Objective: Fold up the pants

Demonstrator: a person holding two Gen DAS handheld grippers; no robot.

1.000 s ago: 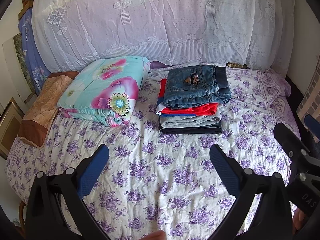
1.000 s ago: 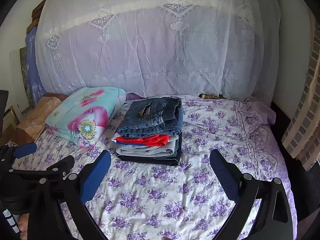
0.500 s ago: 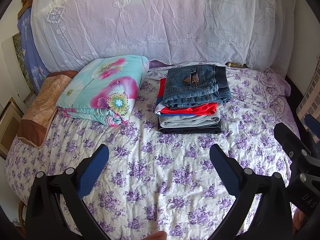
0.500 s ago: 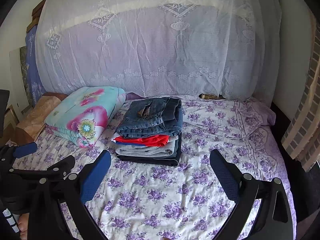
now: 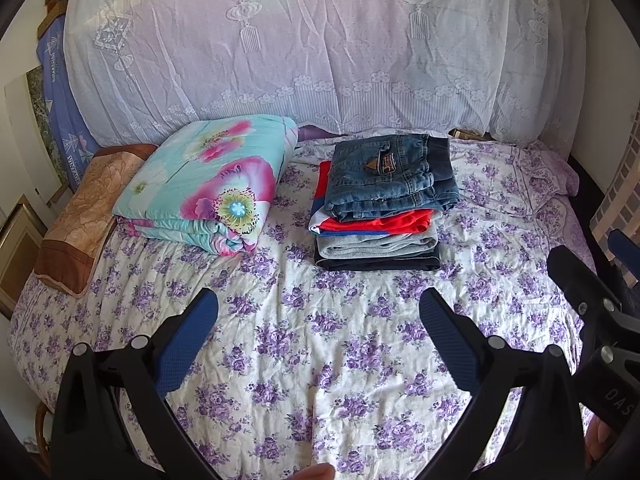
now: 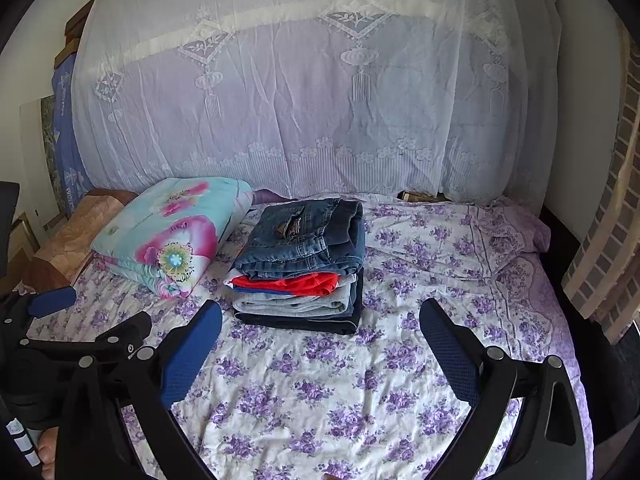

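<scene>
The folded jeans (image 5: pixel 390 176) at frame centre are coarse denim cloth, lying on a matt, wrinkled cotton-like bedsheet (image 5: pixel 320 344). Sheer lace curtain (image 5: pixel 320 48) fills the upper frame. The fingers (image 5: pixel 186 344) carry textured blue pads on matt black plastic.

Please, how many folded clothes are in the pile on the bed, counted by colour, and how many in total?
Blue denim jeans, on top: 1
Red garment with blue and white: 1
Grey garment: 1
Dark garment, at the bottom: 1
Total: 4 layers can be told apart in the pile. The folded floral quilt beside it is not counted.
</scene>
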